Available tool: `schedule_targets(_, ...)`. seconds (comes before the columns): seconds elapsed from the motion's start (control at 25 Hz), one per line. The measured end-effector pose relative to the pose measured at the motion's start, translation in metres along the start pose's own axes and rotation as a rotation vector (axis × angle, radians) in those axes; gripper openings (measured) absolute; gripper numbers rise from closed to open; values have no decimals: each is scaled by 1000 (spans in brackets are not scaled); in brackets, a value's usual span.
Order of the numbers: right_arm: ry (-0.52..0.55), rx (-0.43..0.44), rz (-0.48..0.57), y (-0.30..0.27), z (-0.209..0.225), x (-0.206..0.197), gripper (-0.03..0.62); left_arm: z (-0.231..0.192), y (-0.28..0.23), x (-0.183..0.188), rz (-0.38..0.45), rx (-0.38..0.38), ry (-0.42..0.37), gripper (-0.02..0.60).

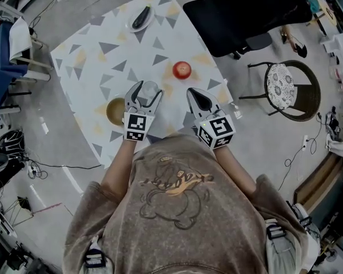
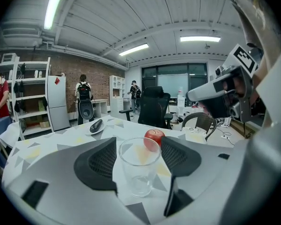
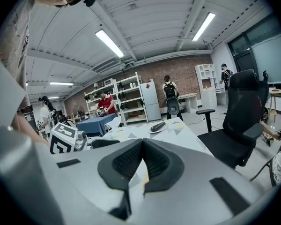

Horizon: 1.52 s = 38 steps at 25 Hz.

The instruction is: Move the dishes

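A clear glass (image 1: 149,89) stands near the front of the table with the triangle-patterned cloth (image 1: 97,56). My left gripper (image 1: 145,95) is open, one jaw on each side of the glass (image 2: 139,165) and close to its rim; I cannot tell whether they touch it. My right gripper (image 1: 200,100) hovers to the right, shut and empty, its pads meeting (image 3: 143,146). A brown bowl (image 1: 115,111) sits left of the left gripper. A red apple (image 1: 182,69) lies just beyond the glass. At the far edge rests a white plate with a dark long vegetable (image 1: 141,18).
A black office chair (image 1: 246,16) stands at the table's far right. A round chair with a patterned cushion (image 1: 282,85) is on the right. Cables lie on the floor at left (image 1: 57,165). People stand by shelves in the background (image 2: 83,95).
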State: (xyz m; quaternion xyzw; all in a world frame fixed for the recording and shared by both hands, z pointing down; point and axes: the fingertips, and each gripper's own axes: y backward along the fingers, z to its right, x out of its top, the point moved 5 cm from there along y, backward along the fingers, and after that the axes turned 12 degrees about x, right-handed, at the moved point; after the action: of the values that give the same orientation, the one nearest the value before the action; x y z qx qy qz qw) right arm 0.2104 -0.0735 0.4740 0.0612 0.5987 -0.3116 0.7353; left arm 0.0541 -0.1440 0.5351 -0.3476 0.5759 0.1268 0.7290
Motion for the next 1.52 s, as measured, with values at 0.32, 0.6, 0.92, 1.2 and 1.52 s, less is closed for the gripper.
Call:
schedule_targets(0.32,25,64,-3,-20,-8,3,3,-16,27,15,50,73,38,290)
schedule_targets(0.6,50,140,-10,-41,-26,5,2,-41,60,14,65,169,53,290)
schedule_targets(0.92,81,232,-23,-67,-55,6,3,-84,106,-11,26,315,81,290)
schedule_targets(1.2,93,286,-51,-83,-79,0,2,-108,131,-40,-23,390,127,290)
schedule_targets(1.52,103,314,-71,-94,-98,-5,3,-118,140,-70,-78,410,190,290)
